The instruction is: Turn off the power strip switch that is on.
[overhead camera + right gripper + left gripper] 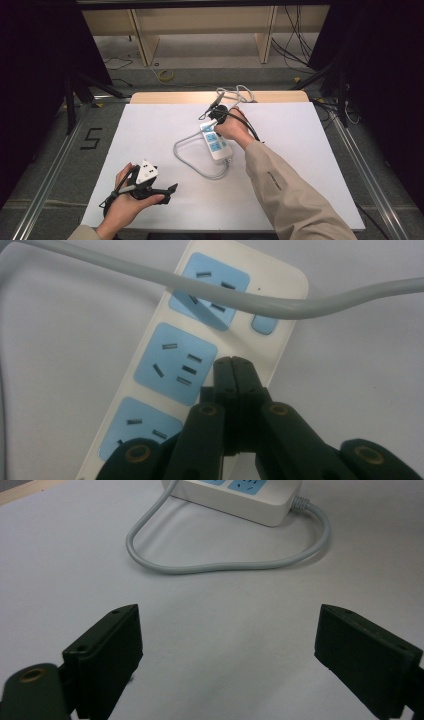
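Right gripper point(234, 365): black jaws pressed flat together, nothing between them. In the right gripper view the closed tips sit over the white plastic power strip with blue socket faces point(175, 365), at its edge just beside the middle socket; whether the tips touch the casing I cannot tell. A grey round cord point(280, 305) crosses over the far socket and the small blue button beside it.

High view: right gripper point(218, 114) is at the far end of the power strip point(216, 142), held in the person's right hand point(232, 130), beige sleeve point(285, 195) running back from it. The strip lies slantwise on the white sheet covering the table point(310, 165), near the sheet's middle. Its grey cord point(192, 162) leaves the near end of the strip, loops out to the strip's left, and returns past its far end toward a pale cable bundle point(237, 92) at the table's far edge.

Left gripper point(162, 192): well apart from the strip, on its near-left side, held in the left hand point(127, 200) low over the sheet. In the left gripper view the jaws of the left gripper point(227, 655) stand wide apart, holding nothing, bare white sheet between them. Beyond them lie the cord loop point(220, 567) and the strip's near end point(240, 497).
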Demonstrator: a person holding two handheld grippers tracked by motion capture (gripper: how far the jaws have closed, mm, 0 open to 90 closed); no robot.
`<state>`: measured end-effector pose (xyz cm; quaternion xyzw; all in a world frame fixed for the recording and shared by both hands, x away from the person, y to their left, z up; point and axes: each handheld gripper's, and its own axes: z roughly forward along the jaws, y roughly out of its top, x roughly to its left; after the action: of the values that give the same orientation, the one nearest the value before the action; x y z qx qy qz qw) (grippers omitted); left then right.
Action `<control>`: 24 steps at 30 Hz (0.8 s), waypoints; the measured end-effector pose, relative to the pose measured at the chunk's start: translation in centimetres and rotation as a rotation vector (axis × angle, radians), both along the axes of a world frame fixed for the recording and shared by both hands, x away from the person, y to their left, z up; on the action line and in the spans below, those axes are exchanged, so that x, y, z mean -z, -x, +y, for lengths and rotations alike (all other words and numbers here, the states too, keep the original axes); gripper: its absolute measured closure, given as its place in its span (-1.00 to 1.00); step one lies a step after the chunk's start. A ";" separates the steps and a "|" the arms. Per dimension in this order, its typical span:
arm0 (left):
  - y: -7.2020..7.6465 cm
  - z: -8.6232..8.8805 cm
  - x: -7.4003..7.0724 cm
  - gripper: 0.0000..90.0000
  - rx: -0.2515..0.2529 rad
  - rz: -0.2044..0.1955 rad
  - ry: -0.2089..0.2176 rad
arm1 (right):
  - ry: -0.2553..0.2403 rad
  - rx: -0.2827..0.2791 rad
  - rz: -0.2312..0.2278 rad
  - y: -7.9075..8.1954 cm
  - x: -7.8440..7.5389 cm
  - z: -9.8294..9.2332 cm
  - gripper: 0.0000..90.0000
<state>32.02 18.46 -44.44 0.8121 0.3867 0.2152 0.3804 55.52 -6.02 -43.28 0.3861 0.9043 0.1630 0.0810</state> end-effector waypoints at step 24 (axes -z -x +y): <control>0.0 -0.1 0.0 -0.74 0.003 0.004 -0.005 | 0.027 -0.007 0.028 -0.4 0.0 0.2 1.00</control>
<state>32.01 18.37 -44.44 0.8140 0.3857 0.2138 0.3781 55.97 -5.84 -43.26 0.3842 0.9088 0.1455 0.0729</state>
